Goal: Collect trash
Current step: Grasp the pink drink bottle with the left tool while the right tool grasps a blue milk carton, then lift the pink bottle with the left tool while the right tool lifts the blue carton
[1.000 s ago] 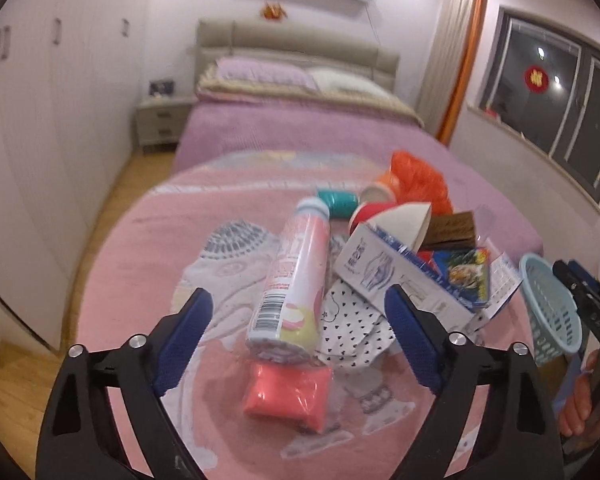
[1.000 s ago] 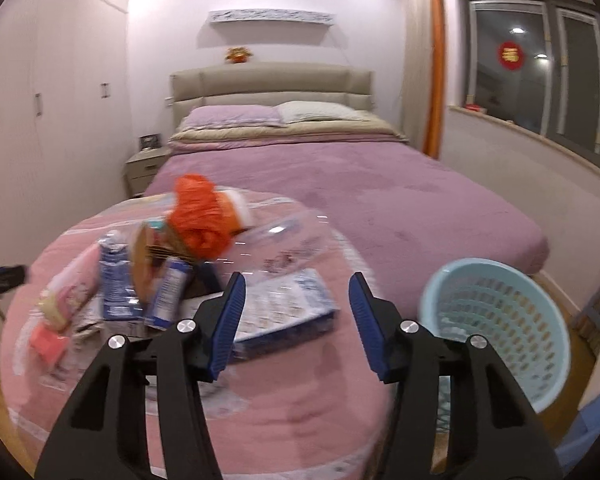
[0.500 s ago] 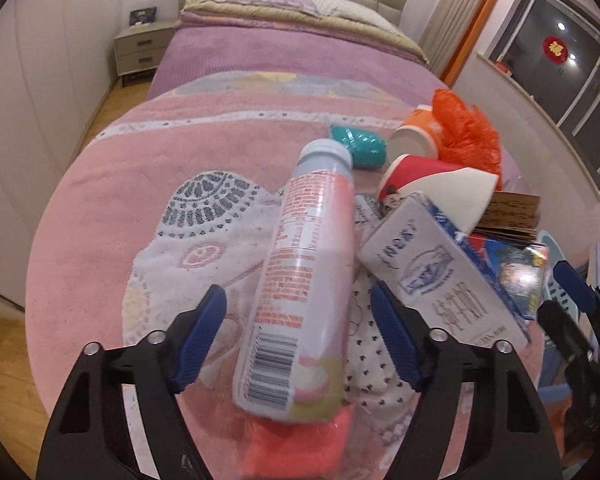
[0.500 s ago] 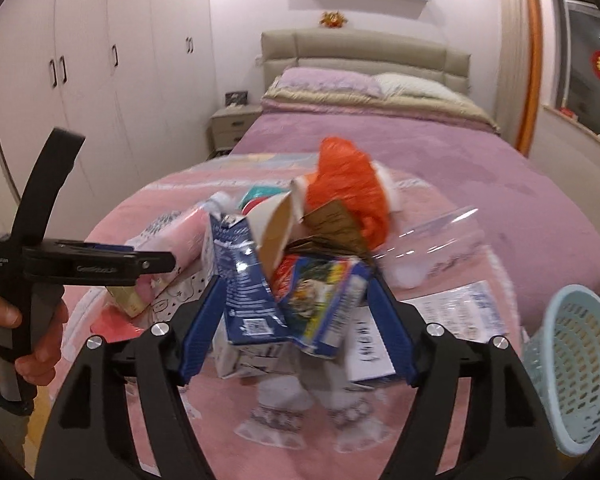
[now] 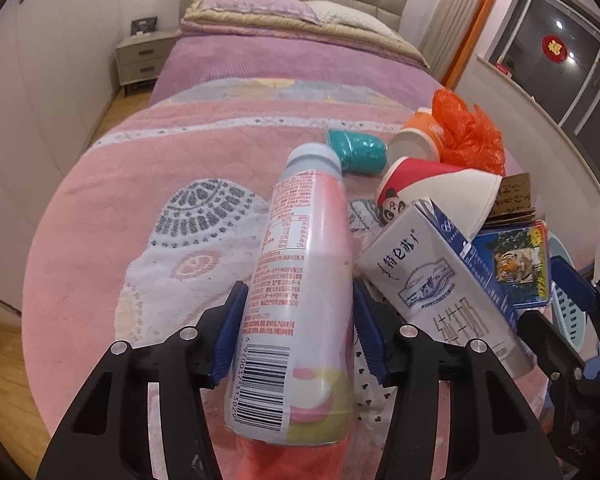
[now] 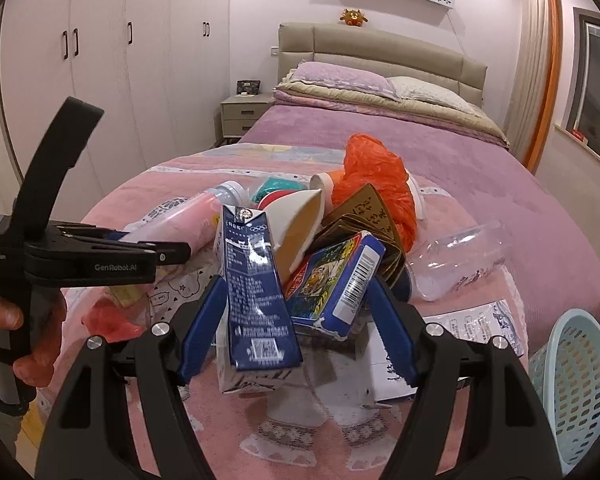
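We had the left gripper (image 5: 296, 332) closing around a pink-and-white drink bottle (image 5: 300, 288), its blue pads at the bottle's sides; whether they already pressed it we could not tell. The bottle lay on the pink blanket (image 5: 120, 200), barcode end toward us, pale cap pointing away, over a red wrapper (image 5: 288, 460). Our right gripper (image 6: 296, 320) stood with its fingers apart around a dark blue milk carton (image 6: 256, 288) and a tiger-printed box (image 6: 332, 280), neither visibly squeezed. Just behind them sat a white paper cup (image 6: 296, 220), gold card (image 6: 364, 216) and crumpled orange bag (image 6: 376, 176). A clear plastic bottle (image 6: 460, 256) lay to the right. The pale blue basket (image 6: 572, 384) stood beside the bed, lower right.
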Available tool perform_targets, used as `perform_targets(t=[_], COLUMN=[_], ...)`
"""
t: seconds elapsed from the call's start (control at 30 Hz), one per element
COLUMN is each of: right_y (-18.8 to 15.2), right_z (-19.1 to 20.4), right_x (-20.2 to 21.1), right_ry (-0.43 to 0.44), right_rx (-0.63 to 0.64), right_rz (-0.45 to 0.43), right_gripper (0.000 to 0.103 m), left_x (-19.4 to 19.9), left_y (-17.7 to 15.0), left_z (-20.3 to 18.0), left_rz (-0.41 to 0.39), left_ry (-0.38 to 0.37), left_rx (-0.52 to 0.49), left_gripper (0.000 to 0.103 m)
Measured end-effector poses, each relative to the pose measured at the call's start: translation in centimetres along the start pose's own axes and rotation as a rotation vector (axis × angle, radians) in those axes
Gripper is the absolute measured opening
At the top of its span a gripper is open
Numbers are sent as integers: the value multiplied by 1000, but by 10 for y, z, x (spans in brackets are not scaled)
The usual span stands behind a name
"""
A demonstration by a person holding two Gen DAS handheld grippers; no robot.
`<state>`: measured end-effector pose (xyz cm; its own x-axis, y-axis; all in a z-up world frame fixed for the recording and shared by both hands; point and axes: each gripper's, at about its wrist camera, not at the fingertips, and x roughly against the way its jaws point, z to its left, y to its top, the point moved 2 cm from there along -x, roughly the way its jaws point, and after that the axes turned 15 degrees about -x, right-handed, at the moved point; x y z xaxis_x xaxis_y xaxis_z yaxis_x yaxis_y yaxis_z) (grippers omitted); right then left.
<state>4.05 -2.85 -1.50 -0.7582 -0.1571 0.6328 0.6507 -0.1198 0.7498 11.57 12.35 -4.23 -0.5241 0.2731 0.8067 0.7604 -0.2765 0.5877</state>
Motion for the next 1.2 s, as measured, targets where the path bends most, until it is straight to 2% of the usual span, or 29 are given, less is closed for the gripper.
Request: perform_targets(t=[0.2,0.43,0.6,0.67,0.7,0.77,0.9,1.03,1.1,1.13,1.2], right_y=[0,-1,-3,-7,-10,-14,-20,-19,-19,-19,-21], right_z=[-2,-32,-16,-9,-9,-10,-17,-4,0,1,5], right_x=[7,12,18,12,12,14,23,18,10,3,-1], right_ry=[15,9,61,41,8,-1,67,63,65,53,29], right_rx=[-1,-95,-53,-43,-39,-49,-99,-59,-57,-55,-45], right_rz=[-6,18,36,65,48,41,55,72,94,110,102], right_gripper=[66,66,66,62,60,55,49,48,43,33,32], left_x=[19,46,61,66,69,76,85,91,93,95,99], left_y=[-1,1,-1,-4,-5,-10,-16,-21,-23,-25,-28], left_z=[0,13,12,12,12,13,17,18,17,16,17], left_rz=[-51,-139,-180,-188,-194,-210,-231,-248,-252,-253,-257], left_ry=[15,25,31,48,53,58,51,42,41,42,46], left_rx=[9,27,22,17,14,14,33,45,45,44,46], left_gripper=[47,47,47,47,47,47,47,47,47,47,47])
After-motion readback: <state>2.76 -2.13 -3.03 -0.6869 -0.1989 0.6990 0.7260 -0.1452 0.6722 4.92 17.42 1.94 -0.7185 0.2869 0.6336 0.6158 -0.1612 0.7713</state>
